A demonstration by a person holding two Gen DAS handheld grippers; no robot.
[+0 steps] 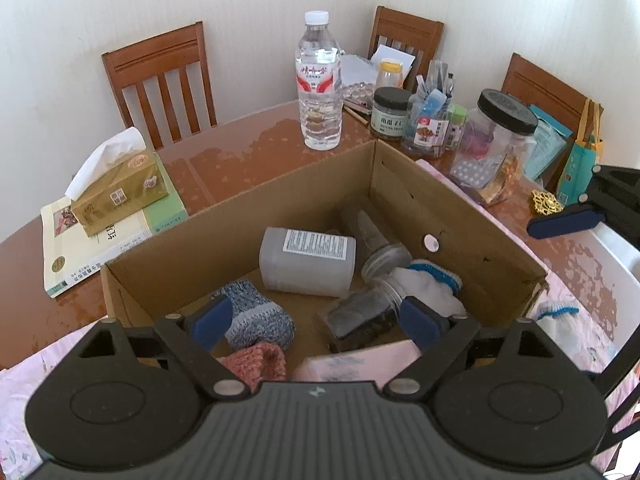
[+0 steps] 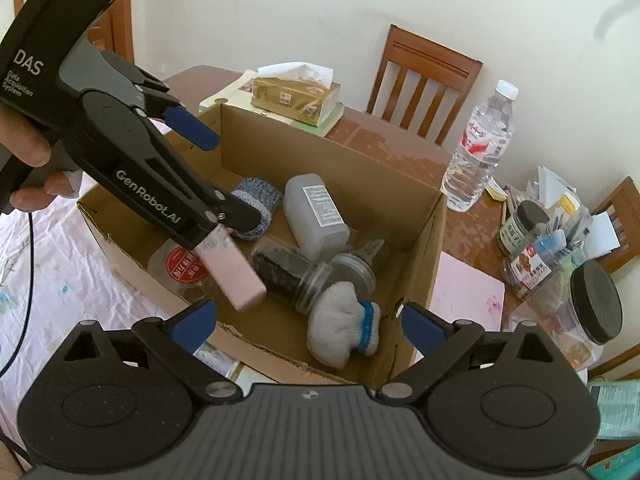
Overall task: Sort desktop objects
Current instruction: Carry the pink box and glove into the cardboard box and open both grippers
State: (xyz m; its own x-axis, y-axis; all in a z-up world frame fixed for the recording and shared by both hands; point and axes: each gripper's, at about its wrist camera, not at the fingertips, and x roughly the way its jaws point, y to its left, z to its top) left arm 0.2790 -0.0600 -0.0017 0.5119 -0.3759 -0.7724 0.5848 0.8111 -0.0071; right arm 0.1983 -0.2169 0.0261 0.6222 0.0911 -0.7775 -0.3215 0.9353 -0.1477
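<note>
An open cardboard box [image 1: 256, 204] [image 2: 352, 160] stands on the table. It holds a grey plastic bottle [image 1: 308, 260] [image 2: 316, 216], a blue-grey knit sock [image 1: 260, 316] [image 2: 256, 196], a pink knit sock [image 1: 256, 364], a white sock with a blue cuff [image 1: 428, 284] [image 2: 340, 328], dark-filled glass jars [image 1: 364, 316] [image 2: 288, 276] and a red-lidded jar [image 2: 180, 264]. My left gripper [image 1: 316, 320] [image 2: 218, 174] hangs open over the box. A pink oblong box [image 1: 352, 364] [image 2: 232, 268] slants just under its lower finger. My right gripper [image 2: 310, 320] is open at the box's near wall.
Behind the box stand a water bottle [image 1: 320, 84] [image 2: 480, 144], a tissue box [image 1: 120, 192] [image 2: 296, 96] on books, and a cluster of jars [image 1: 496, 140] [image 2: 592, 300] with a pen holder [image 1: 432, 116]. Wooden chairs [image 1: 160, 80] ring the table. A pink cloth [image 2: 68, 280] covers the near side.
</note>
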